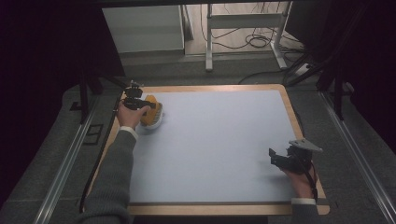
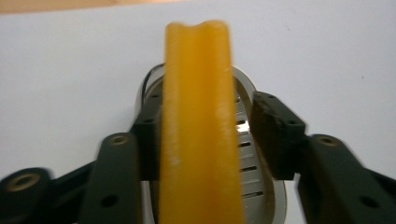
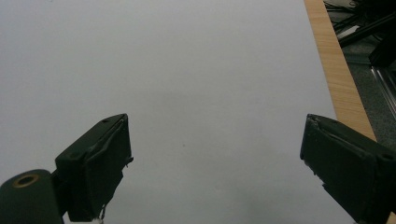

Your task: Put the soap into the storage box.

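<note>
A thick yellow sponge [image 1: 152, 111] [image 2: 198, 116] stands on its edge in an oval steel holder [image 1: 155, 124] [image 2: 246, 154] with drain slots, at the far left of the pale blue mat [image 1: 219, 140]. My left gripper [image 1: 140, 105] [image 2: 210, 126] straddles the sponge. Its left pad [image 2: 149, 140] touches the sponge, while the right pad [image 2: 275, 135] stands a small gap away, so it is open. My right gripper [image 1: 276, 157] [image 3: 215, 163] hovers wide open over bare mat near the front right corner, holding nothing.
The mat lies on a wooden tabletop [image 1: 290, 109] [image 3: 334, 70] whose edge runs close to the right gripper. Beyond the table are a metal frame [image 1: 243, 28], cables on the floor and rails [image 1: 355, 149] along both sides.
</note>
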The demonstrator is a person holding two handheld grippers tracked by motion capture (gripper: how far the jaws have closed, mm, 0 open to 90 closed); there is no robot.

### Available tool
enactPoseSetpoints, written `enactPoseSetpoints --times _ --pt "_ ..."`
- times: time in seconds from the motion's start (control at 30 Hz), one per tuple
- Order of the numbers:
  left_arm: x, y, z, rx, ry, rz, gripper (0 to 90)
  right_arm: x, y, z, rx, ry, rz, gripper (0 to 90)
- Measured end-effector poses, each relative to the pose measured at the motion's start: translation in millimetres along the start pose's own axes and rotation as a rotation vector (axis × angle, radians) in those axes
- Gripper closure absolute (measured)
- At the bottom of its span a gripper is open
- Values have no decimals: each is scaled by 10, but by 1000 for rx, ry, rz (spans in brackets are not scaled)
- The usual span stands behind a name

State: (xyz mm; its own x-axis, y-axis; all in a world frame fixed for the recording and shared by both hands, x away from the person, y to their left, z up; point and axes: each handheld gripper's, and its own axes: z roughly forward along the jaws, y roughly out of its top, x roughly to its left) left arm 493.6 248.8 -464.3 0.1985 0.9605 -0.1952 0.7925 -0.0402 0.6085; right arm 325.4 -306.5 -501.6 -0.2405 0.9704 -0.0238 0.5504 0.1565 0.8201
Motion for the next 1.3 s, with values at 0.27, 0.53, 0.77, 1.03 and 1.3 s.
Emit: enactPoseSetpoints --times 0.27,0.53,0.77,1.03,1.3 --pt "68 3 -264 -42 21 23 338 4 -6 17 7 -3 -1 88" --pt "-28 -84 -472 -66 -22 80 290 6 0 0 4 -4 -2 89" --pt "-199 -296 -685 -111 -125 136 284 14 0 2 5 -2 -3 89" --pt "-426 -735 -792 -143 -223 207 295 12 0 -4 4 -3 -1 89" --pt "-498 -1181 -725 -113 -286 231 291 22 5 -11 0 -3 -7 88"
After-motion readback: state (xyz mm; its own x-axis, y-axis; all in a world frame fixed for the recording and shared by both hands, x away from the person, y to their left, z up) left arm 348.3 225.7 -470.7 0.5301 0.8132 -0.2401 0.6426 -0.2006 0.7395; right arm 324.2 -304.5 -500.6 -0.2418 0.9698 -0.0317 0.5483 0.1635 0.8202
